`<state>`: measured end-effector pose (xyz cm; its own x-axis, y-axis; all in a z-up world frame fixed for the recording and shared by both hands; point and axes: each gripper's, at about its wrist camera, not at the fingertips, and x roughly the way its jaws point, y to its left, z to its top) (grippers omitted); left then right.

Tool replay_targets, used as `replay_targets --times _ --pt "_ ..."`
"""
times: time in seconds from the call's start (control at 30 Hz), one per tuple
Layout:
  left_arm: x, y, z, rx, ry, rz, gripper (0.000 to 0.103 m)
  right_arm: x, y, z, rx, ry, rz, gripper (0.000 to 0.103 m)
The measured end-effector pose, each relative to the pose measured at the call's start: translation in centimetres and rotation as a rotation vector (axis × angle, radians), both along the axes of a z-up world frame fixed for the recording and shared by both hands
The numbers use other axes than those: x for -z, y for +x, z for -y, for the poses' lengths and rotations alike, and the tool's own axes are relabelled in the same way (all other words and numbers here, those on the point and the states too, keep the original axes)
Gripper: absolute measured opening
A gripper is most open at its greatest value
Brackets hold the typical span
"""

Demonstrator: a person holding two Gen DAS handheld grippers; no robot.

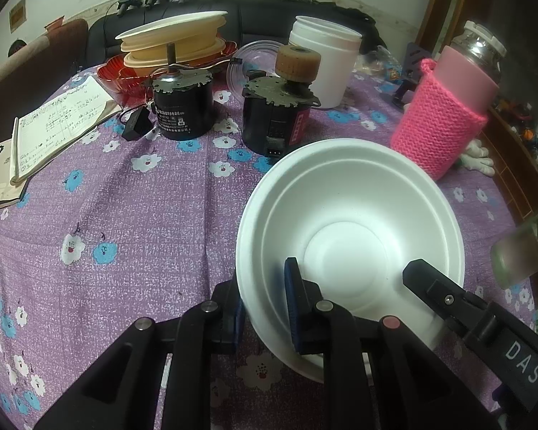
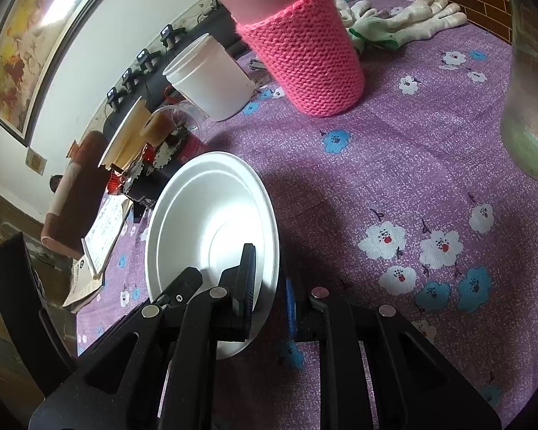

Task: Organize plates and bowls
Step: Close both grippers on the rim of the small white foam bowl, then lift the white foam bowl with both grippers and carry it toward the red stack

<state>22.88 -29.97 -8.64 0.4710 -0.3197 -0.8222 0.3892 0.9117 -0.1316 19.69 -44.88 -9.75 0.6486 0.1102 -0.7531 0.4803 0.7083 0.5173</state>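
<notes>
The notebook's [image 1: 53,125] handwriting is too small to read (the glass jar [image 2: 531,71] is cut off at the edge).

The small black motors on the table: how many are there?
2. One motor stands before the red bowl; the other motor, with a cork-like wheel on top, stands beside it, before the white tub.

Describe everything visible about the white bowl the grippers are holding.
The white bowl is plain, matte, foam-like and empty, with a flat round base and stepped inner wall. It sits tilted over the purple flowered tablecloth. The left gripper and right gripper each have jaws straddling its near rim.
</notes>
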Motion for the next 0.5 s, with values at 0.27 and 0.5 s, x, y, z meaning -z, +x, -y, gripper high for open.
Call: replay_targets --times 0.27,0.5 --pt "-0.02 0.02 -0.02 0.0 -0.001 -0.001 0.018 -0.14 -0.09 -0.03 0.005 -0.004 0.003 0.014" --pt "0.0 0.02 -0.14 -0.001 -0.003 -0.003 0.018 -0.12 -0.11 0.07 0.01 -0.006 0.006 0.014"
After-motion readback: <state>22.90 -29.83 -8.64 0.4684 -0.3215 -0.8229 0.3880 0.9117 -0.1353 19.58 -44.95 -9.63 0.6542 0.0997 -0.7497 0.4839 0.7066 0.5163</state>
